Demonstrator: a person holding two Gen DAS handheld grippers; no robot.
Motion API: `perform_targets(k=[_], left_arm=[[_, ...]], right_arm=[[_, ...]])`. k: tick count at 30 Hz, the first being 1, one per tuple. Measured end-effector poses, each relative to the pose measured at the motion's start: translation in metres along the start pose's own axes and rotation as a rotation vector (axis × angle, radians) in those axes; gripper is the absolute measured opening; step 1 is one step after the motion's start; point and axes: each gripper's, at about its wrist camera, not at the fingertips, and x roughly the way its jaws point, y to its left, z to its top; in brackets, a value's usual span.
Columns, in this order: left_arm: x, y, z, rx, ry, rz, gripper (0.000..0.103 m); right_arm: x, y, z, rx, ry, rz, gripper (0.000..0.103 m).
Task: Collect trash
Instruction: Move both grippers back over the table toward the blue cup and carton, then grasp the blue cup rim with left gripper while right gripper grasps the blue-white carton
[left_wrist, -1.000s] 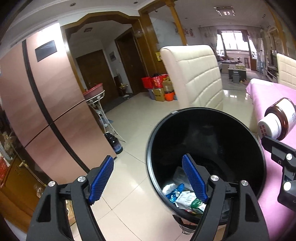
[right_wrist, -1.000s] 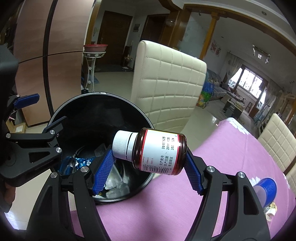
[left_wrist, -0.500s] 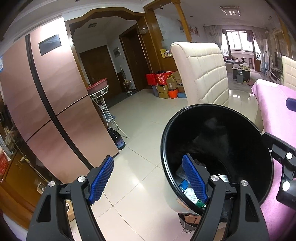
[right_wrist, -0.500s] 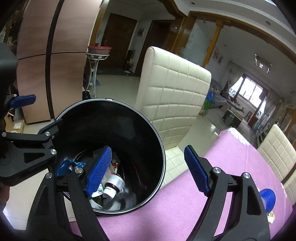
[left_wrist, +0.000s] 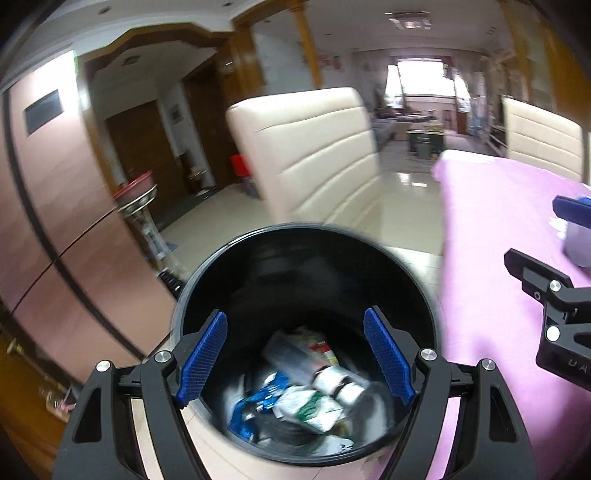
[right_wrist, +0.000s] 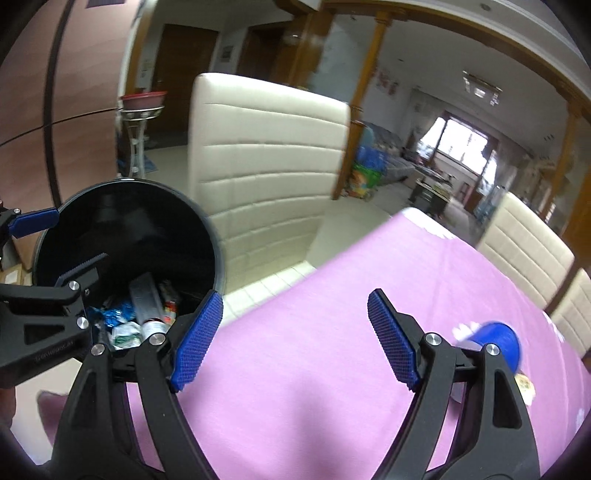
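A black round trash bin (left_wrist: 258, 258) stands beside the pink-covered table (left_wrist: 491, 258); it also shows in the right wrist view (right_wrist: 122, 206). Inside lie wrappers and the brown medicine bottle (left_wrist: 338, 382) with a white cap. My left gripper (left_wrist: 295, 354) is open and empty over the bin's mouth. My right gripper (right_wrist: 295, 336) is open and empty above the table (right_wrist: 314, 369), pointing away from the bin. A blue-capped container (right_wrist: 496, 341) stands on the table to the right, partly behind my right finger.
A cream padded chair (right_wrist: 266, 162) stands just behind the bin and table corner. More cream chairs (right_wrist: 524, 243) line the table's far side. A copper-coloured fridge (left_wrist: 48, 221) is at the left, with a plant stand (left_wrist: 140, 206) beside it. A small wrapper (right_wrist: 524, 382) lies near the container.
My right gripper opened and dropped the brown bottle into the bin, then swung right over the table. My left gripper moved over the bin's mouth.
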Motion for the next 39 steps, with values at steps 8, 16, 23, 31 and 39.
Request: perform_targets(k=[8,16,23,31,39], left_arm=[[-0.007,-0.071,0.024,0.092,-0.044,-0.164,0.075],[-0.012,-0.156,0.048,0.197,-0.052,-0.340,0.080],[-0.033,-0.224,0.052,0.329,-0.094,-0.411,0.080],[-0.027,-0.280,0.072,0.337,-0.024,-0.496,0.081],[-0.023,-0.315,0.080,0.329,-0.029,-0.429,0.084]], right_arm=[[-0.020,-0.076,-0.022,0.109,-0.001,-0.126,0.081],[-0.032,-0.167,-0.056,0.259,0.062,-0.305,0.082],[-0.026,-0.226,-0.077,0.400,0.105,-0.386,0.081],[-0.022,-0.259,-0.096,0.449,0.165,-0.473,0.081],[-0.029,-0.268,-0.102,0.460,0.155,-0.470,0.081]])
